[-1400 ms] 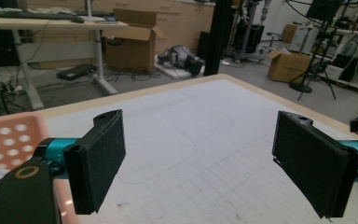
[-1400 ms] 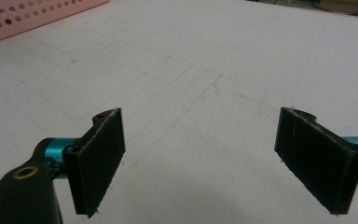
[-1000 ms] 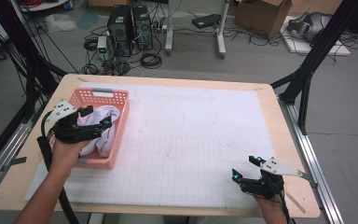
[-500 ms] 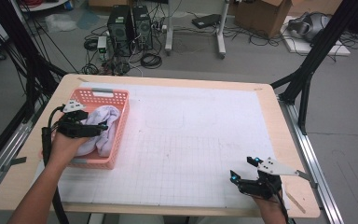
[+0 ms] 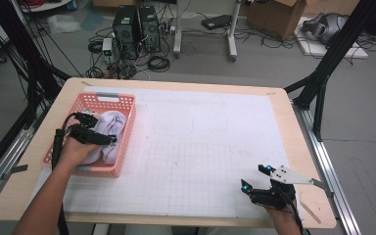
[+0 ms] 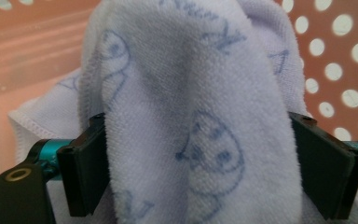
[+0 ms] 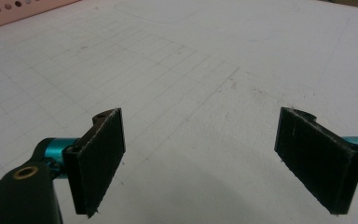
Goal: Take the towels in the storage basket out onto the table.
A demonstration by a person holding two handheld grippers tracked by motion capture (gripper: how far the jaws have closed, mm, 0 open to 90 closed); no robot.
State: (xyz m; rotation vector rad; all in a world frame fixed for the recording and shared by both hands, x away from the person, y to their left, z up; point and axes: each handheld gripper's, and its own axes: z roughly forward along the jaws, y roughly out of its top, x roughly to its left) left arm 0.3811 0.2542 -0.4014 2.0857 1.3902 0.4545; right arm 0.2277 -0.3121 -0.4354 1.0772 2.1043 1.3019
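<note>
Crowding towel: pink basket walls.

One pink basket stood on the table; one pale lilac towel lay in it, printed with blue figures. One white gridded mat covered one wooden table. Two grippers were counted: left gripper and right gripper, each with two black jaws. On the floor beyond: two computer towers, one cardboard box.
</note>
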